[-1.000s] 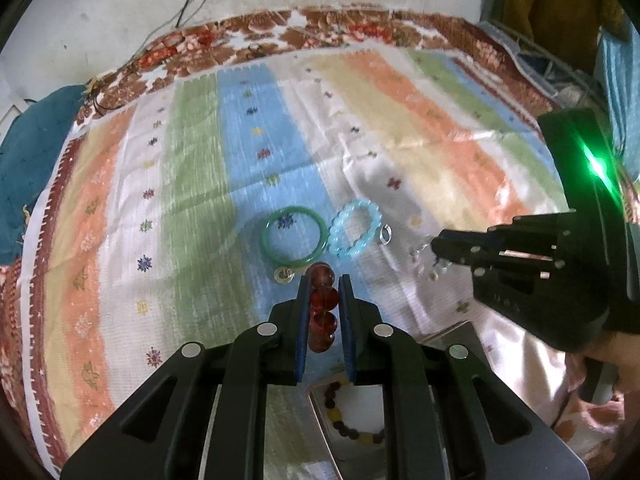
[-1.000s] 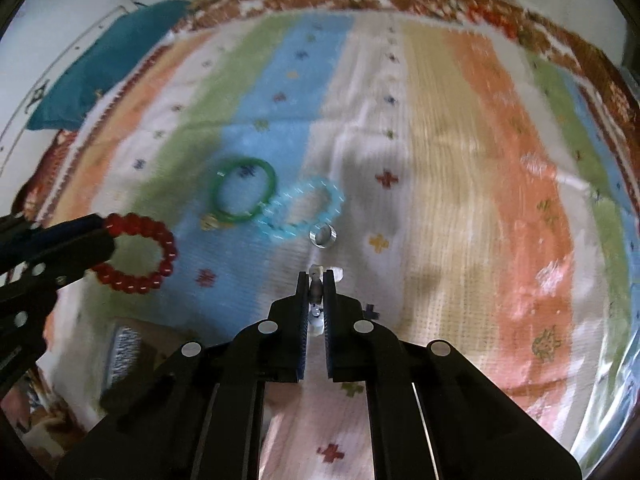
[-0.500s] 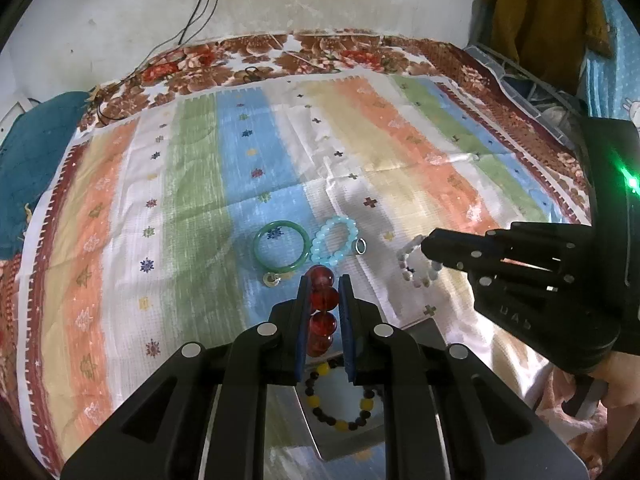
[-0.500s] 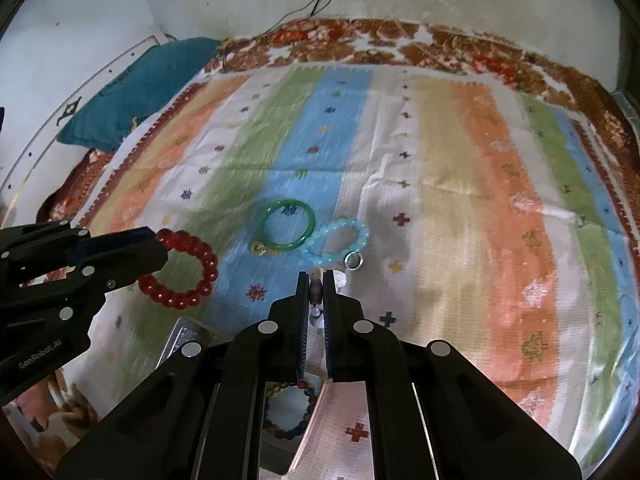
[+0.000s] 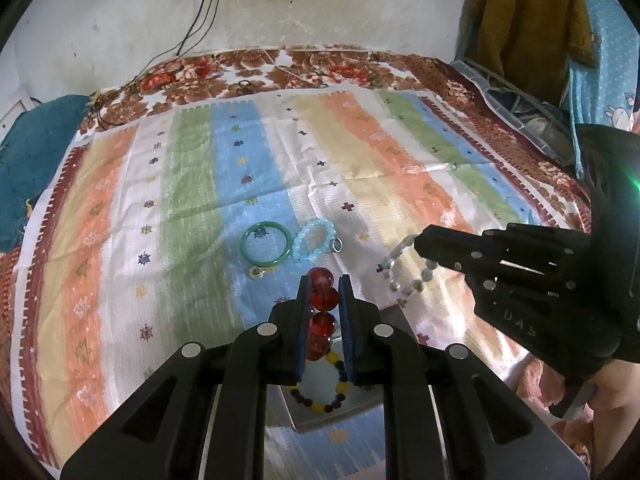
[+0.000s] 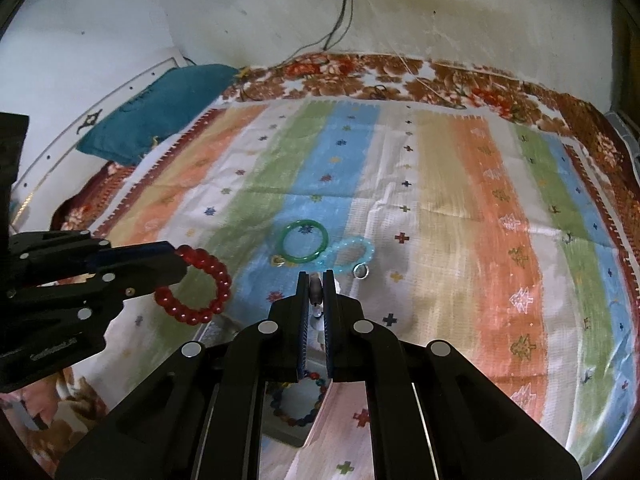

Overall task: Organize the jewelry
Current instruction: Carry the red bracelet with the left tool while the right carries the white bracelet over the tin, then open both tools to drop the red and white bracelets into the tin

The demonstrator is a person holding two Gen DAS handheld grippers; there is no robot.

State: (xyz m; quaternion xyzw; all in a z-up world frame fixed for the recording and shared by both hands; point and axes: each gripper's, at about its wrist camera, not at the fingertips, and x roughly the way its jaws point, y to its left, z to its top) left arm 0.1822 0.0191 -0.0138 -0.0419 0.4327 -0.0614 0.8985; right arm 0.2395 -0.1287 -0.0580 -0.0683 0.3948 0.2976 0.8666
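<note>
Left wrist view: left hand-held gripper [image 5: 325, 300] clamps the red bead bracelet [image 5: 321, 312] above the tray [image 5: 362, 410]; right hand-held gripper [image 5: 418, 242] clamps the pale bead bracelet [image 5: 394, 276] beside it, both lifted for depositing.

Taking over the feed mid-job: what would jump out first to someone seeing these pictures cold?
Two bracelets hang in mid-air: the left gripper is shut on a red bead bracelet, the right gripper on a pale bead bracelet. Behind them, on the striped cloth's blue stripe, a green bangle and a light blue bead bracelet lie side by side. Below the grippers, a tray already holds a dark-and-yellow bead bracelet.
</note>
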